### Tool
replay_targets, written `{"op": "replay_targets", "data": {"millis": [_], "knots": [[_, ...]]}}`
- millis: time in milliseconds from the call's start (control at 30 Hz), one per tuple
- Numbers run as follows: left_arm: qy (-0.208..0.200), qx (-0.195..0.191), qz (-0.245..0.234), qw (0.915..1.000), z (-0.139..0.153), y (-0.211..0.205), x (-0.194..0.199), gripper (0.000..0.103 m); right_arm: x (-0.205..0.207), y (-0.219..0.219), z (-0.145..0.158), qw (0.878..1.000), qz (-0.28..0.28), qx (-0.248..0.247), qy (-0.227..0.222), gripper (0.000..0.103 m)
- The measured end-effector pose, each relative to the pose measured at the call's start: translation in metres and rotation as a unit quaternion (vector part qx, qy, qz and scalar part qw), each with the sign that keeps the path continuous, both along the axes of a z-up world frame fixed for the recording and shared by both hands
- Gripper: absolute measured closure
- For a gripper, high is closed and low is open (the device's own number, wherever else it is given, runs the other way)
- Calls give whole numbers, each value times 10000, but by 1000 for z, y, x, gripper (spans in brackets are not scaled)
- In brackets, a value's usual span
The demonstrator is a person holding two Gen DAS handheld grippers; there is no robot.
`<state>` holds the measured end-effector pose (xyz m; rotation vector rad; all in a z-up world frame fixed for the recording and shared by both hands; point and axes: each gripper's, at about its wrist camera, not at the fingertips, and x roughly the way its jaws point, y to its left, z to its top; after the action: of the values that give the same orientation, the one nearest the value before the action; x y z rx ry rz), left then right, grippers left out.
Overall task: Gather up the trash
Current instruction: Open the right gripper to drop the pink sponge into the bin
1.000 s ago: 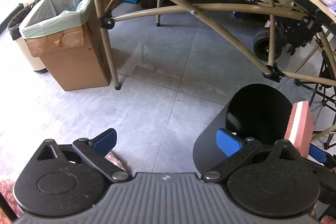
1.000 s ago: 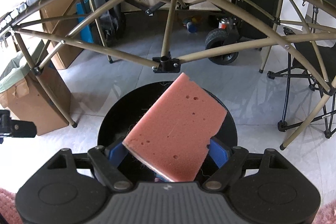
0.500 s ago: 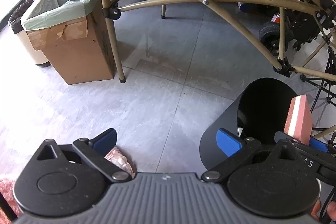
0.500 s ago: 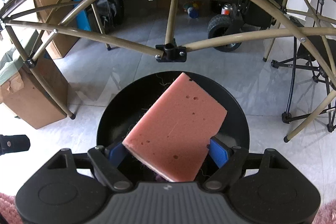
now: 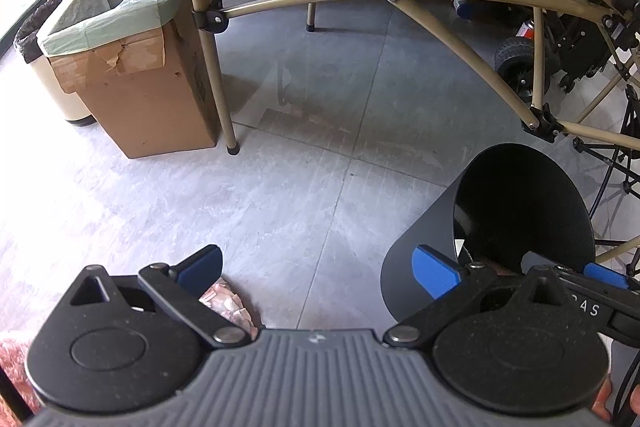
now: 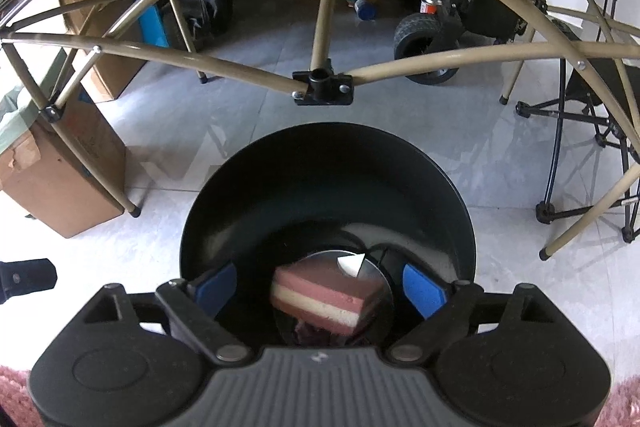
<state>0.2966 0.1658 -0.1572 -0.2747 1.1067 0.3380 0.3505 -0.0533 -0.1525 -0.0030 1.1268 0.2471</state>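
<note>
A round black bin [image 6: 320, 163] stands on the grey tile floor right below my right gripper [image 6: 320, 287]. The gripper is open and empty, its blue pads over the bin's near rim. A pink sponge with a white middle layer [image 6: 324, 299] lies inside the bin near the bottom. In the left wrist view the bin [image 5: 424, 255] is at the lower right, with the right gripper's blue pad [image 5: 604, 275] at its rim. My left gripper [image 5: 316, 267] is open and empty above the floor. A crumpled pinkish scrap [image 5: 228, 307] lies under its left finger.
A tan folding-table frame [image 6: 320, 87] arches over the bin. A cardboard box lined with a green bag [image 5: 132, 67] stands at the left by a table leg [image 5: 216, 87]. A wheeled cart [image 6: 424, 43] and a folding chair [image 6: 592, 115] stand behind.
The right gripper opened and the pink sponge dropped from it into the black bin. Both grippers moved lower, closer to the bin and floor.
</note>
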Motion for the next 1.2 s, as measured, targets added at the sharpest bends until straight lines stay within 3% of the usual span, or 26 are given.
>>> {"op": "replay_targets", "data": {"millis": [700, 1200], "knots": [[30, 128, -62, 9999, -4, -5, 1, 0, -7, -7, 8, 9997, 129, 216, 35, 10], [-491, 307, -340, 9977, 14, -23, -4, 0, -21, -29, 32, 9984, 93, 414, -376, 10]]}}
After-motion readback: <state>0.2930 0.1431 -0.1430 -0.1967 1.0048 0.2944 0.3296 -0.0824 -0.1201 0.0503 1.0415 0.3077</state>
